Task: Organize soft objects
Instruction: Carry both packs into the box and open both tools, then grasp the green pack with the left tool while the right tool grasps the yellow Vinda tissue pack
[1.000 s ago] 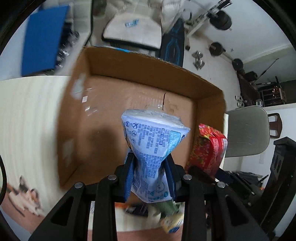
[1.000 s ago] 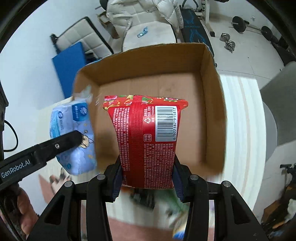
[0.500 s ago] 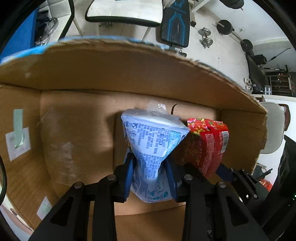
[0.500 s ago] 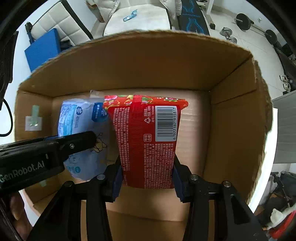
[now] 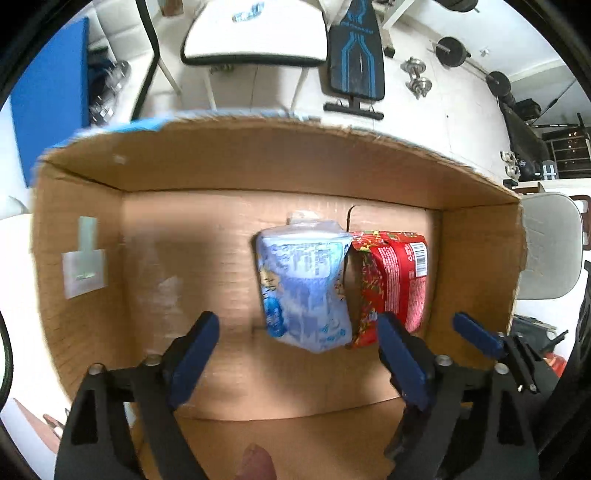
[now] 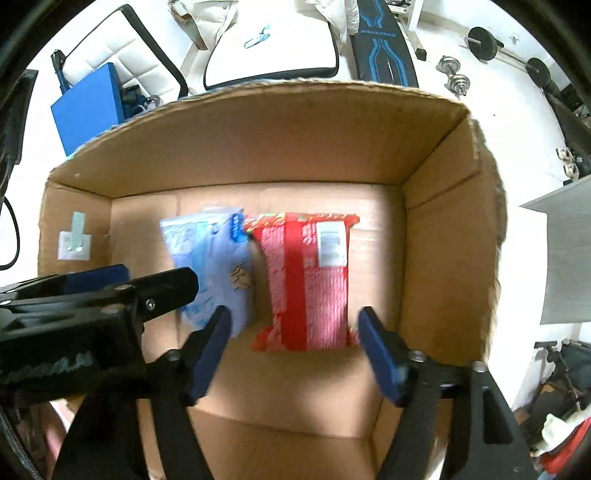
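Note:
A blue soft pack (image 5: 306,284) lies on the floor of the open cardboard box (image 5: 258,162), with a red soft pack (image 5: 391,277) right beside it on the right. My left gripper (image 5: 299,354) is open and empty just above the near end of the blue pack. In the right wrist view the red pack (image 6: 310,280) lies beside the blue pack (image 6: 210,266) in the box (image 6: 258,144). My right gripper (image 6: 295,350) is open and empty over the near end of the red pack. The left gripper's body (image 6: 92,291) shows at the left.
The box walls rise around both packs. Beyond the box stand a white chair (image 5: 255,33), a blue panel (image 5: 48,96), a weight bench (image 5: 354,55) and dumbbells (image 5: 419,79) on the floor. A grey chair (image 5: 550,247) is at the right.
Both grippers have moved into the box, opened and let go of their packs. The blue and red packs now lie side by side on the box floor, and both grippers have drawn back a little.

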Demonstrator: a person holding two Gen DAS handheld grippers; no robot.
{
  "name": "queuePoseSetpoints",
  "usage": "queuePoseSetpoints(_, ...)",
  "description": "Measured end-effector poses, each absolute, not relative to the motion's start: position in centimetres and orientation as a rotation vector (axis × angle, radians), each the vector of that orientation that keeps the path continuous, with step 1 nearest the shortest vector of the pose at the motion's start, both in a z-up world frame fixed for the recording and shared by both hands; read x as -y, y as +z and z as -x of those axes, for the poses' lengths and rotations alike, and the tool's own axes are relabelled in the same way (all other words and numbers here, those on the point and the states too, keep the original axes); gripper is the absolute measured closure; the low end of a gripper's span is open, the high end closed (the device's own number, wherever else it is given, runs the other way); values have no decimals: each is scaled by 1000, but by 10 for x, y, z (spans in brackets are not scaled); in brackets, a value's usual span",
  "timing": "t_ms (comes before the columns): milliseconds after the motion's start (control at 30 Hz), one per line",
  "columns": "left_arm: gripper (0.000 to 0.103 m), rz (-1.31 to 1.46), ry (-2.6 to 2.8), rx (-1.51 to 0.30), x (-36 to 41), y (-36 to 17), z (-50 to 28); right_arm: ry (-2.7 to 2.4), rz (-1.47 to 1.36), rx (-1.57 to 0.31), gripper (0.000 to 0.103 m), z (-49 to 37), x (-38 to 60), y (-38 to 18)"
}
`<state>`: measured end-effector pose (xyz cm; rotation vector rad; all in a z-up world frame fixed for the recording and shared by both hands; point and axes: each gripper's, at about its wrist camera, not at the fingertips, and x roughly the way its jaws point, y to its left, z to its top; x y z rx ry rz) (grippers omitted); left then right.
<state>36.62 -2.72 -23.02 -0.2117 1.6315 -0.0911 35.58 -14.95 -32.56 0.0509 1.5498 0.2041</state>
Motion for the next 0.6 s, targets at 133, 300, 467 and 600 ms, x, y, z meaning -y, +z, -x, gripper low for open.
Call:
queuePoseSetpoints(133, 4, 162, -48, -1549, 15, -200, -341, 203, -53, -1522, 7, -330, 144, -297)
queuePoseSetpoints(300, 1, 140, -5, -1480, 3, -170, -307, 188, -76, -1455, 0, -309, 141, -270)
queuePoseSetpoints(467, 1, 104, 48, -1390, -9, -135, -275, 164, -81, -1361, 0, -274, 151, -237)
queuePoseSetpoints(600, 1, 97, 55, -1346, -9, -126, -263, 194, -93, -1325, 0, -248, 147, -214)
